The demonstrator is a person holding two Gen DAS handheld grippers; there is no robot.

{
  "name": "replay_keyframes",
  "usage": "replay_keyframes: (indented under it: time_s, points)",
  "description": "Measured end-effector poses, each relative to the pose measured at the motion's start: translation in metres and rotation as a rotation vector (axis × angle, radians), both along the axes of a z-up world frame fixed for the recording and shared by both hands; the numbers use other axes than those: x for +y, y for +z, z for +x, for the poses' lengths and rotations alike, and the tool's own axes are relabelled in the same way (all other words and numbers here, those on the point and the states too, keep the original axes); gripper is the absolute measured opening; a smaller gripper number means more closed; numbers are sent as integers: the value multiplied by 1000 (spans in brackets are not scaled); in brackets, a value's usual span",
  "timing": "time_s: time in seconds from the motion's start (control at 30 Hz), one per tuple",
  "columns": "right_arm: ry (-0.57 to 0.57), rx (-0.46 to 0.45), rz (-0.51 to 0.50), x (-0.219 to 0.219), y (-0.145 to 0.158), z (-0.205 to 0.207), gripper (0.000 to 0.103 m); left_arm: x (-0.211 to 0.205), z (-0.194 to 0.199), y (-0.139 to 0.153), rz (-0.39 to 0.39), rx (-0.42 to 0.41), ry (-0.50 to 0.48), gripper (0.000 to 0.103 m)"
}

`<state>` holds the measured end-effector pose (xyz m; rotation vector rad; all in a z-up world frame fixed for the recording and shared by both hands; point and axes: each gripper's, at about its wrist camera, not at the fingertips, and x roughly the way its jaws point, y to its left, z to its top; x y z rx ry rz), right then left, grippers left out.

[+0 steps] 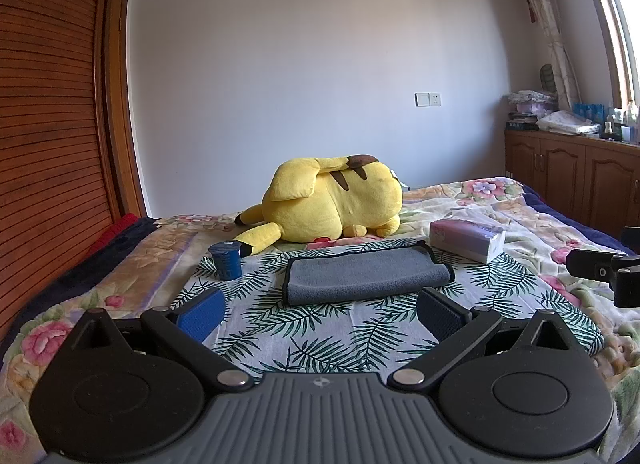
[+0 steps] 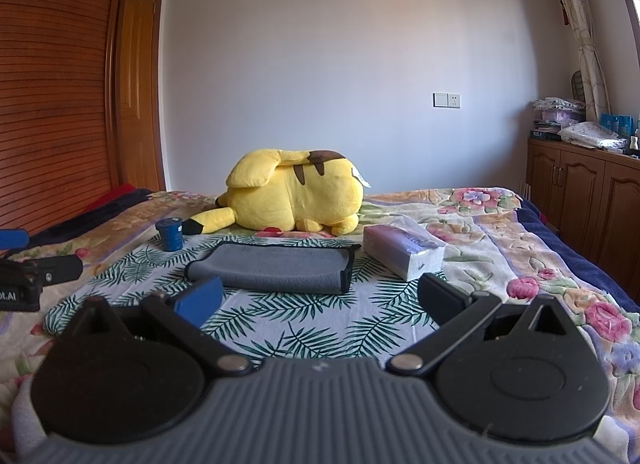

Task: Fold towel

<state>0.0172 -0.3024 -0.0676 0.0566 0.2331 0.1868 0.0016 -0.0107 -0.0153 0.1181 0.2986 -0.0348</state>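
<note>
Left wrist view: the grey towel (image 1: 366,274) lies on the palm-leaf cloth (image 1: 320,336) spread over the floral bedspread (image 1: 500,200); it looks already doubled over once, with a rounded fold along its near edge and black piping showing at its left and right ends
Right wrist view: the same towel (image 2: 276,268) sits ahead and a little left of centre; a tissue box (image 2: 404,256) stands just beside its right end, a small blue cup (image 2: 170,234) near its far left corner, a yellow plush toy (image 2: 292,196) behind it
Step in hand: judged as a pause between folds, or the end of the task; neither tool touches the towel
Next move: if another fold is wanted, each tool needs to reach forward and pinch one end, taking both layers together, then carry it across without dragging the towel into the tissue box
Left gripper (image 1: 320,310): jaws spread wide, nothing between them; held low over the cloth, short of the towel's near edge, aimed level at it
Right gripper (image 2: 320,300): likewise wide apart and empty; hovering short of the towel, to the right of the other tool, pointing forward
</note>
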Motion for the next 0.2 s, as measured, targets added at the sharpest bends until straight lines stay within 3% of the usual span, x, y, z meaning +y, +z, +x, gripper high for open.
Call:
replay_keyframes:
  time_s: [0.2]
  points:
    - [0,0,-1,0,0,0,103,2,0,-1,3,0,2,103]
